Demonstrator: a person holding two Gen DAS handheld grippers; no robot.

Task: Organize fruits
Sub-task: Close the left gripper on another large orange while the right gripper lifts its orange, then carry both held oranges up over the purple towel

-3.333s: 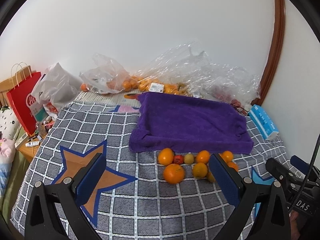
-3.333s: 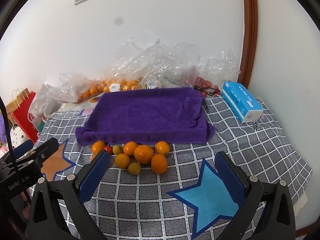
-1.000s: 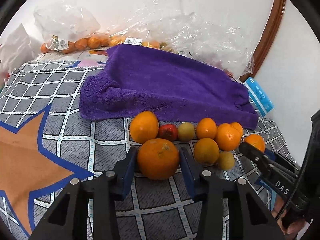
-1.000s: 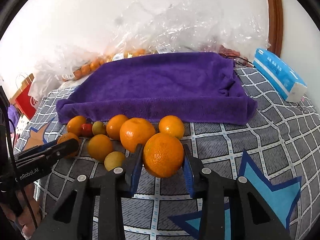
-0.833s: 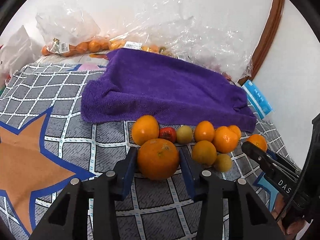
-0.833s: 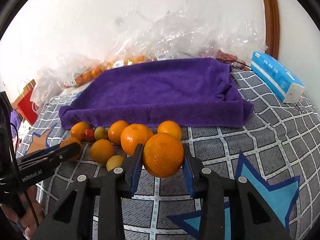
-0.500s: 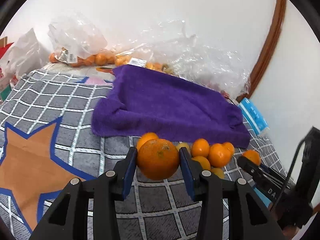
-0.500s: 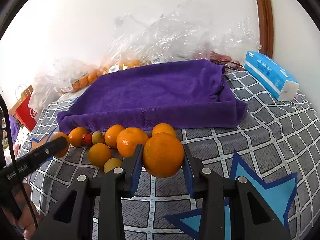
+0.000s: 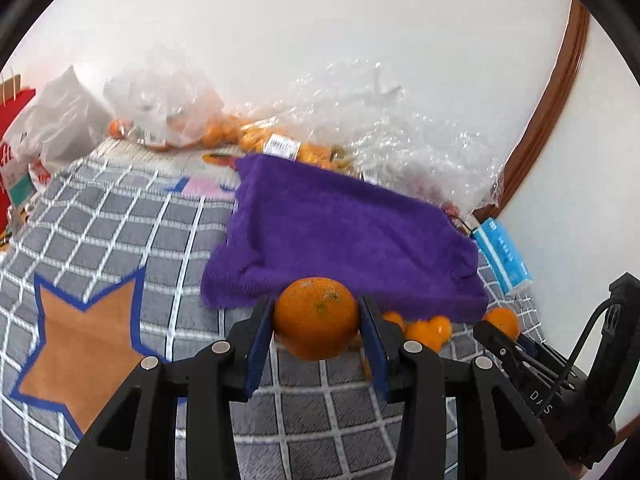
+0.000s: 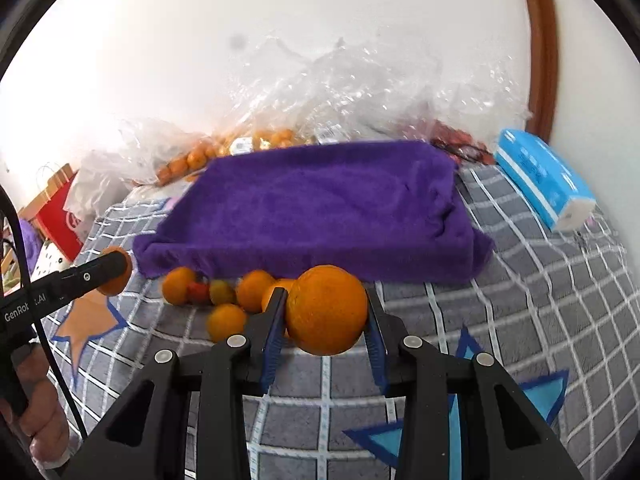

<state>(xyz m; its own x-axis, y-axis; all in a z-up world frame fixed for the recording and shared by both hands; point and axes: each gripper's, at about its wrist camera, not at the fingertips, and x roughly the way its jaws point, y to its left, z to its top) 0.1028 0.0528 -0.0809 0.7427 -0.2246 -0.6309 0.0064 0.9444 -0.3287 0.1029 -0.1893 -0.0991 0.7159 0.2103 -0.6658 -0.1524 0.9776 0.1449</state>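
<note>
Both tools are pointing downward over a grey checked blanket [image 10: 540, 292], each carrying fruit clear of the surface. The left tool [image 9: 316, 334] is clamping a large orange [image 9: 316, 318] between its blue pads, in front of the near edge of a purple towel [image 9: 344, 240]. The right tool [image 10: 326, 330] is gripping a second orange [image 10: 326, 314], round and dimpled, just above the remaining fruits [image 10: 224, 296] lying in a loose cluster along the towel's front edge. A hand [image 10: 44, 436] is wrapping the left tool's handle at lower left in the right wrist view. The towel's flat top is lying bare, bordered behind by crumpled clear plastic bags [image 10: 348, 92] and at its right by a blue tissue pack [image 10: 544, 178].
</note>
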